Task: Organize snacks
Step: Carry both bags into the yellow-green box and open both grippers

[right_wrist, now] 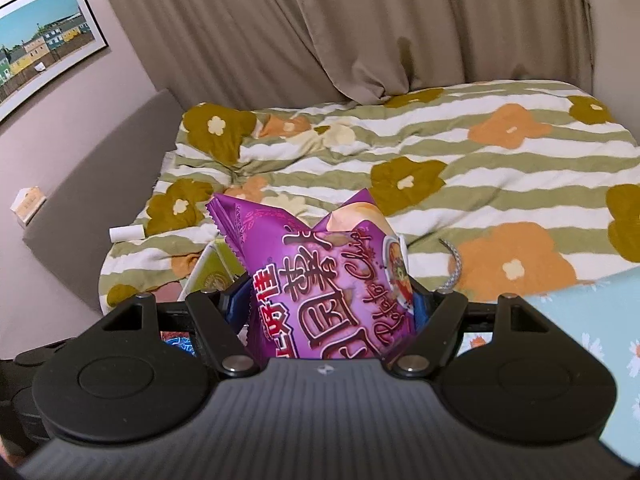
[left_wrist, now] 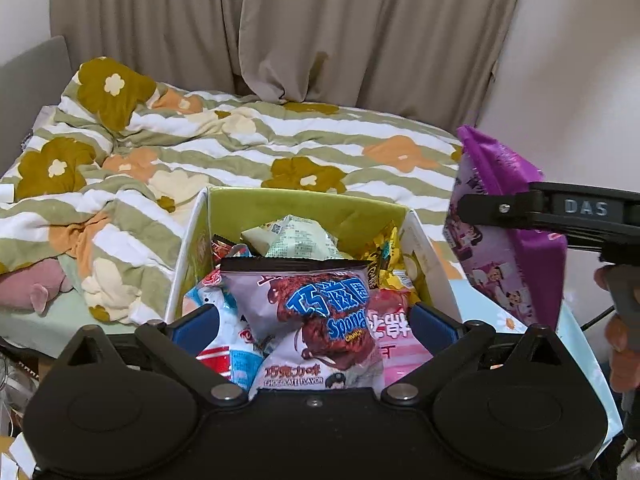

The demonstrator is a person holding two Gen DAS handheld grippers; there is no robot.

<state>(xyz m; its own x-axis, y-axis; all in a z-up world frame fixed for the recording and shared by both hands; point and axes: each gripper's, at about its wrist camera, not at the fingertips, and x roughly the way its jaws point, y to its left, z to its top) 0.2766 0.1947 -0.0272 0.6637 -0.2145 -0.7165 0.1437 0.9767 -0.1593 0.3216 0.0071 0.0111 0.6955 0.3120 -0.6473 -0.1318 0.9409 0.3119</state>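
A white box with a green lining [left_wrist: 304, 204] stands against the bed, packed with several snack packets. On top lies a grey chocolate sponge-crunch bag [left_wrist: 320, 312]. My left gripper [left_wrist: 316, 322] is open wide over the box; its blue pads [left_wrist: 196, 330] stand clear on either side of that bag. My right gripper [right_wrist: 330, 300] is shut on a purple potato chip bag [right_wrist: 332, 280]. In the left wrist view the chip bag [left_wrist: 504, 264] hangs in the air just right of the box, clamped by the right gripper [left_wrist: 500, 214]. A corner of the box [right_wrist: 208, 270] shows behind the bag.
The bed with a green-striped floral duvet [left_wrist: 240, 152] fills the space behind the box, with beige curtains [left_wrist: 320, 40] beyond. A pink plush [left_wrist: 36, 284] lies at the left. A light blue floral cloth [right_wrist: 580, 320] covers the surface at the right. A person's hand [left_wrist: 620, 320] holds the right gripper.
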